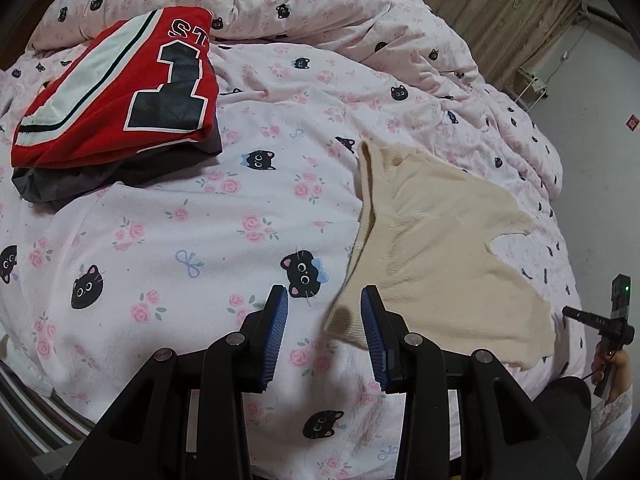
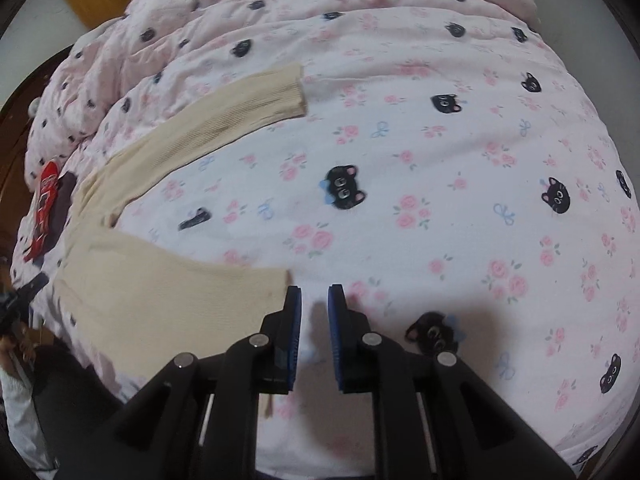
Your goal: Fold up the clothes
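Both grippers are seen with jaws apart and nothing held — the left gripper wide at the cream garment's near corner, the right gripper narrower beside its hem. Spread on the bed, the garment is kept apart from a folded red jersey.

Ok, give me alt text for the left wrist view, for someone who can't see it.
A cream ribbed top lies spread on a pink cat-print bedsheet, its near corner at the open left gripper, which holds nothing. A folded red jersey sits on a dark garment at upper left.
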The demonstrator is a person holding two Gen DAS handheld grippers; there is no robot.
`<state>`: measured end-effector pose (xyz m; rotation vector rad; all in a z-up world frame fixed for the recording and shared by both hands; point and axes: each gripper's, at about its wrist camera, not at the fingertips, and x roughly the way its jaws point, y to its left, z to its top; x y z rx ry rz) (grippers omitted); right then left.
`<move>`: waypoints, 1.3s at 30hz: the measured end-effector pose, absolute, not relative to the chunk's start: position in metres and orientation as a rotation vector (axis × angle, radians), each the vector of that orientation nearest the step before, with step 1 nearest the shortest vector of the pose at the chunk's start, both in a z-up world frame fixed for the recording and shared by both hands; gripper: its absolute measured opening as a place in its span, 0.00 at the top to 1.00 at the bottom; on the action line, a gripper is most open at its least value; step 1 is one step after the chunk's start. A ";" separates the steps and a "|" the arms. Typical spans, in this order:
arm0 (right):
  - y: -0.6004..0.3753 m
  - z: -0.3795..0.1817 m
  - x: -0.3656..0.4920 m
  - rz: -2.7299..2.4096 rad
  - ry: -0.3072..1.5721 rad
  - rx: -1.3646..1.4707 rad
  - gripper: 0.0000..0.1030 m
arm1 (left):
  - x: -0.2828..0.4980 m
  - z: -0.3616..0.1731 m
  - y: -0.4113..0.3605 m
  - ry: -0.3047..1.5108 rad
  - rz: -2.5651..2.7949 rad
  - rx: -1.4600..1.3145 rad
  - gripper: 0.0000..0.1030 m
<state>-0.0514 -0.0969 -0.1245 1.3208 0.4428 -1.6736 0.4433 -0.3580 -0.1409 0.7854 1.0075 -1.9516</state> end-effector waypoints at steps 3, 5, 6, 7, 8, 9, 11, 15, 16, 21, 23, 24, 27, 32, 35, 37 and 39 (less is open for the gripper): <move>-0.093 -0.125 -0.036 -1.577 0.442 1.343 0.85 | 0.442 -0.140 -0.358 1.002 -1.961 0.794 0.67; -0.090 -0.129 -0.022 -1.500 0.465 1.364 0.79 | 0.440 -0.139 -0.356 0.989 -1.971 0.794 0.67; -0.087 -0.131 -0.015 -1.471 0.485 1.368 0.73 | 0.440 -0.138 -0.355 0.984 -1.976 0.793 0.67; -0.085 -0.133 -0.007 -1.452 0.511 1.367 0.69 | 0.439 -0.138 -0.355 0.981 -1.982 0.793 0.67; -0.082 -0.135 0.000 -1.437 0.534 1.369 0.68 | 0.438 -0.139 -0.355 0.980 -1.984 0.794 0.67; -0.079 -0.138 0.004 -1.425 0.550 1.374 0.67 | 0.438 -0.139 -0.355 0.979 -1.984 0.796 0.67; -0.075 -0.143 0.010 -1.404 0.555 1.393 0.67 | 0.437 -0.140 -0.355 0.978 -1.985 0.802 0.67; -0.068 -0.150 0.009 -1.388 0.515 1.435 0.67 | 0.433 -0.142 -0.353 0.969 -1.989 0.816 0.68; -0.067 -0.152 0.007 -1.393 0.503 1.442 0.67 | 0.432 -0.142 -0.353 0.965 -1.991 0.819 0.68; -0.069 -0.157 -0.004 -1.435 0.469 1.474 0.67 | 0.431 -0.141 -0.352 0.957 -1.995 0.814 0.67; -0.071 -0.160 -0.006 -1.435 0.468 1.488 0.67 | 0.433 -0.141 -0.352 0.963 -1.993 0.804 0.67; -0.073 -0.161 -0.006 -1.430 0.469 1.492 0.67 | 0.433 -0.142 -0.353 0.966 -1.991 0.801 0.67; -0.078 -0.165 -0.001 -1.422 0.499 1.488 0.74 | 0.433 -0.142 -0.353 0.970 -1.988 0.803 0.67; -0.074 -0.159 -0.001 -1.416 0.515 1.474 0.95 | 0.435 -0.141 -0.352 0.971 -1.991 0.797 0.67; -0.067 -0.148 -0.008 -1.430 0.514 1.466 0.95 | 0.435 -0.140 -0.352 0.973 -1.995 0.795 0.67; -0.061 -0.141 -0.014 -1.444 0.520 1.467 0.95 | 0.433 -0.141 -0.351 0.971 -2.000 0.807 0.67; -0.057 -0.139 -0.021 -1.470 0.531 1.472 0.95 | 0.429 -0.142 -0.350 0.966 -2.010 0.824 0.67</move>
